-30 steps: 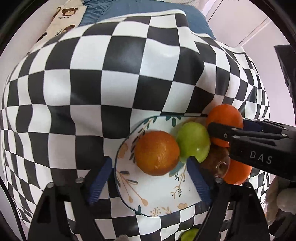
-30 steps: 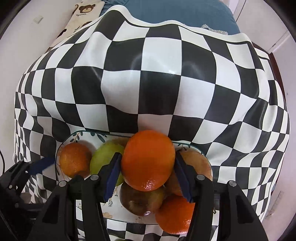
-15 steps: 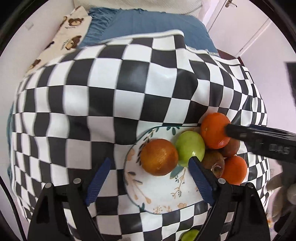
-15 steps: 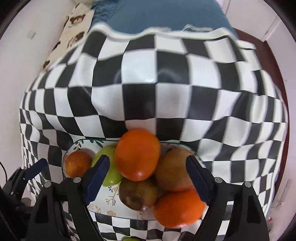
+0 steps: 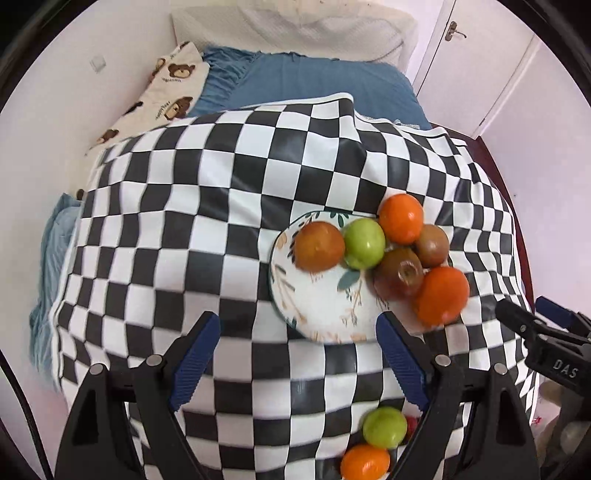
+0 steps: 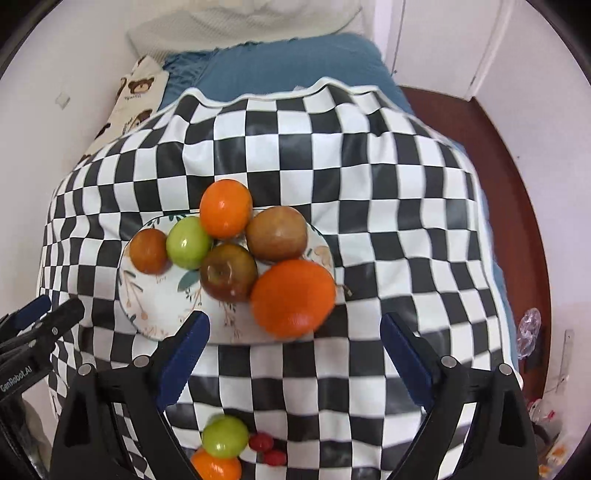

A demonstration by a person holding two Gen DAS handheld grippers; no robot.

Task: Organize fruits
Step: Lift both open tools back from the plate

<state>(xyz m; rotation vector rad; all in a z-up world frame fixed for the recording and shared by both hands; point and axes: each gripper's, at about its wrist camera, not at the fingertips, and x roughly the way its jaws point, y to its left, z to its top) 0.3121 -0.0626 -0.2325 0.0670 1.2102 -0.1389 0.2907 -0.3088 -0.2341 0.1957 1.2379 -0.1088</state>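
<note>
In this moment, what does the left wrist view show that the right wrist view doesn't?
Only the left wrist view shows the door with its handle and the right gripper at the right edge. Only the right wrist view shows the small red fruits, the red-brown floor and the left gripper. Both show the plate holding six fruits, plus a green apple and an orange off it on the checkered cloth.

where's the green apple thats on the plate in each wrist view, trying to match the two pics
Left wrist: the green apple sits right of centre, at the plate's far side, between a dull orange fruit to its left and a bright orange to its upper right.
Right wrist: the same green apple sits left of centre, with the same neighbours.
Shared landmark: the floral plate on the checkered cloth.
</note>
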